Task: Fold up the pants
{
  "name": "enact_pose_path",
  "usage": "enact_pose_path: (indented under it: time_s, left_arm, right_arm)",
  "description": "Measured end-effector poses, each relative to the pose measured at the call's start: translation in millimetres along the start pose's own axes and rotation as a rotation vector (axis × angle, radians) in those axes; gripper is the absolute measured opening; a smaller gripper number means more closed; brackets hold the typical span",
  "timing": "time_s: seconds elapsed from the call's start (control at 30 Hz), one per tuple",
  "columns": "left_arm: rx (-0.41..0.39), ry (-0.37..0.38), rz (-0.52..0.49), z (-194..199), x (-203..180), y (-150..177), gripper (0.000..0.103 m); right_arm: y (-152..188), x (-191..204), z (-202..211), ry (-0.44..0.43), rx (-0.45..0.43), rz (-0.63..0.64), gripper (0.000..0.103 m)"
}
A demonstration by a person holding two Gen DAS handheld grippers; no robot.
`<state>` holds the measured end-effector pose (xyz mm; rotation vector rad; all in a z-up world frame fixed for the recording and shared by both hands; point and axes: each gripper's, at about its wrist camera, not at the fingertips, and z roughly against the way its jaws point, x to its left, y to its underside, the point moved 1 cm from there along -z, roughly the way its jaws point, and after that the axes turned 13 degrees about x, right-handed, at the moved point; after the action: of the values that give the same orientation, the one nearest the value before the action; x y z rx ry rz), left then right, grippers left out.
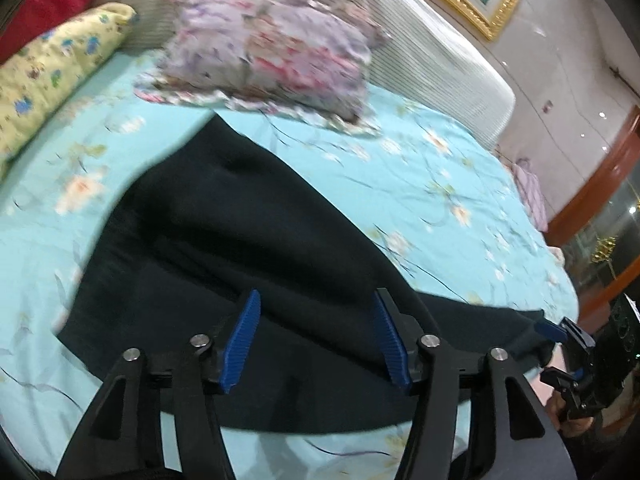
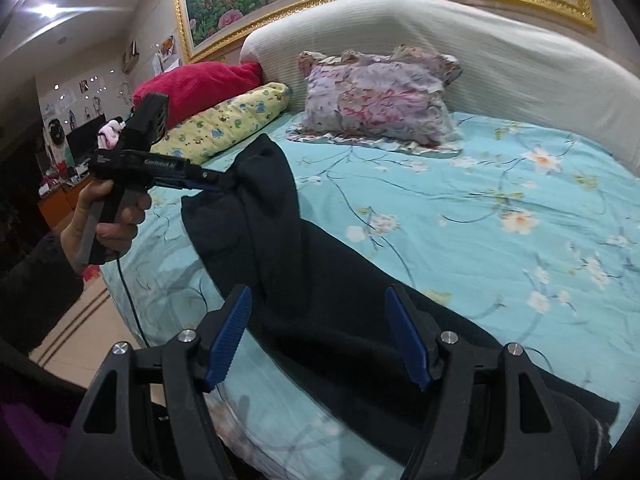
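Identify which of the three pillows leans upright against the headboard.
The purple floral pillow. It is propped against the white headboard, while the yellow pillow and red one lie along the bed's left edge.

Dark pants on a flowered turquoise sheet

The pants (image 2: 320, 288) are plain near-black; the bedsheet (image 2: 500, 208) is turquoise with pale blossoms and thin dark branches. By the ribbed off-white headboard (image 2: 500, 52) lie a pink-and-lilac floral pillow (image 2: 380, 100), a yellow pillow (image 2: 224, 124) with small blue and green prints, and a crimson pillow (image 2: 200, 84). Both grippers (image 2: 320, 332) are black with blue ribbed pads (image 2: 230, 340).
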<state>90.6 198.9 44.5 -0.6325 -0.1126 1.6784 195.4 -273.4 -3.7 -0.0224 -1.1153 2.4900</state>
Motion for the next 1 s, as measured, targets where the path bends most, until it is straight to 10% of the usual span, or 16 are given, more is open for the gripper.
enact_pose_path:
  time_s: [0.53, 0.87, 1.0]
  left_arm:
    - [0.059, -0.167, -0.132, -10.8, 51.8, -88.0, 0.066]
    - [0.185, -0.106, -0.185, -50.9, 66.2, -124.1, 0.069]
    - [0.208, -0.123, -0.205, -62.1, 64.8, -123.3, 0.053]
  right_arm:
    - [-50.7, 0.9, -62.0, -0.127, 0.133, -0.061, 0.07]
    - [-76.6, -8.0, -116.6, -0.158, 0.238, -0.123, 0.069]
    - [-81.5, -7.6, -131.6, -0.189, 0.275, -0.127, 0.043]
